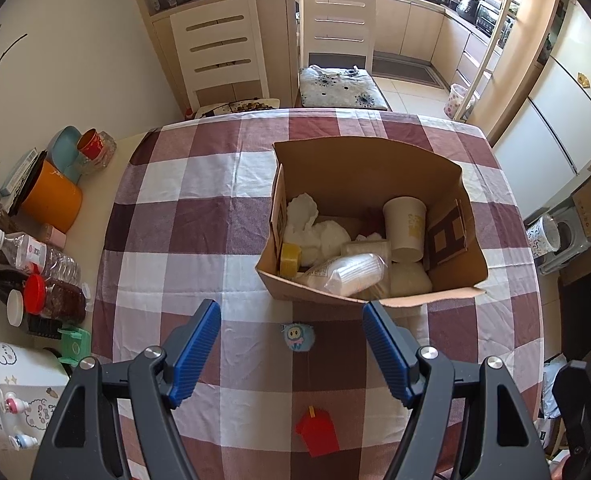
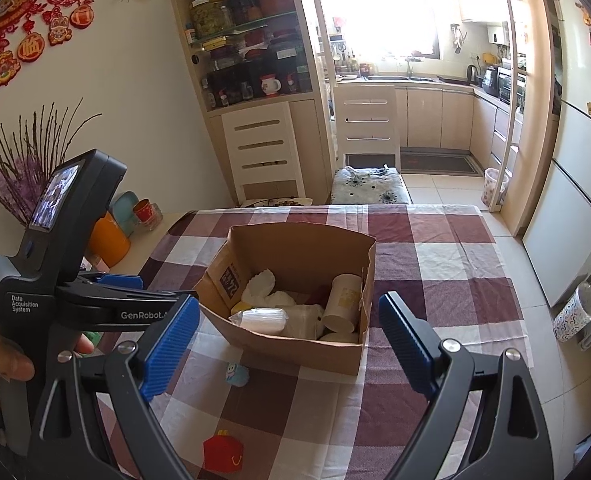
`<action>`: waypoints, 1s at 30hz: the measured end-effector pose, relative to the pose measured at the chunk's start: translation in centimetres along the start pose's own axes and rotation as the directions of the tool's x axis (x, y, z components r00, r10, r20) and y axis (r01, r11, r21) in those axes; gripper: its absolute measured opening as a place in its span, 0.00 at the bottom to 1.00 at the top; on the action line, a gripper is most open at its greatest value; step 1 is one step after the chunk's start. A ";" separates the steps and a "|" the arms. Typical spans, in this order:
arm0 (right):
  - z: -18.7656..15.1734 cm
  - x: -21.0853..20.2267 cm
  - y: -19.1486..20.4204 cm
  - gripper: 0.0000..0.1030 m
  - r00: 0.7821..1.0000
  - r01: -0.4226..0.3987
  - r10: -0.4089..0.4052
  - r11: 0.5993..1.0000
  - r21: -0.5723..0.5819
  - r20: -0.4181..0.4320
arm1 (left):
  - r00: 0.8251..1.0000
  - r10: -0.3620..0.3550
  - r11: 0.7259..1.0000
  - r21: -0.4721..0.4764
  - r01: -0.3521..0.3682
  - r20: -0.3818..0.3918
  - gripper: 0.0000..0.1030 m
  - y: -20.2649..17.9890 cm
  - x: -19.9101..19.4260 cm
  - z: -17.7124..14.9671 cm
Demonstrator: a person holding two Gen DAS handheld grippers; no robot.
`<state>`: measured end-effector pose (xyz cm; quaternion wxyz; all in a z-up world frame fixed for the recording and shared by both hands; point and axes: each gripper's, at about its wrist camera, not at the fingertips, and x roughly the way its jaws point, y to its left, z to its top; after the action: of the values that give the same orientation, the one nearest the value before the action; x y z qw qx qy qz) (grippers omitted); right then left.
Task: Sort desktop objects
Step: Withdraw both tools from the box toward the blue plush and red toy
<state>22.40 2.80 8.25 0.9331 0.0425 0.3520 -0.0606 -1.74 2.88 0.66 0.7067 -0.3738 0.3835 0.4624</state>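
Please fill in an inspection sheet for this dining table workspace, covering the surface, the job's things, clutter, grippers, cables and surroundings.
Surface: checked tablecloth covers the table, lightly creased.
Job's things: open cardboard box holds a paper cup, a yellow tape roll and white wrapped items; a small blue toy and a red toy box lie on the cloth in front of it.
Clutter: bottles, an orange pot and cups at the table's left edge.
Grippers: left gripper open, empty; right gripper open, empty.
Cables: nothing seen.
Surroundings: two chairs behind the table, kitchen beyond.
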 end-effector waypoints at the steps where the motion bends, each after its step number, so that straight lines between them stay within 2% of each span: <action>1: -0.1 -0.2 0.1 0.89 1.000 -0.001 0.001 1.000 -0.002 0.001 | 1.000 -0.001 1.000 0.001 0.001 0.000 0.73 0.0 -0.1 -0.1; 19: -2.3 -2.5 1.4 0.89 1.000 -0.014 0.015 0.999 -0.038 0.009 | 1.000 -0.018 1.000 0.019 0.017 0.008 0.73 0.4 -2.0 -4.0; 30: -3.8 -3.3 1.8 0.89 1.000 -0.027 0.027 0.998 -0.055 -0.001 | 1.000 -0.017 0.999 0.033 0.018 -0.014 0.73 0.5 -1.6 -6.0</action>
<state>17.73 5.30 7.67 0.9346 0.0213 0.3531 -0.0383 -3.88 -2.83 -0.52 0.7142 -0.3684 0.3928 0.4471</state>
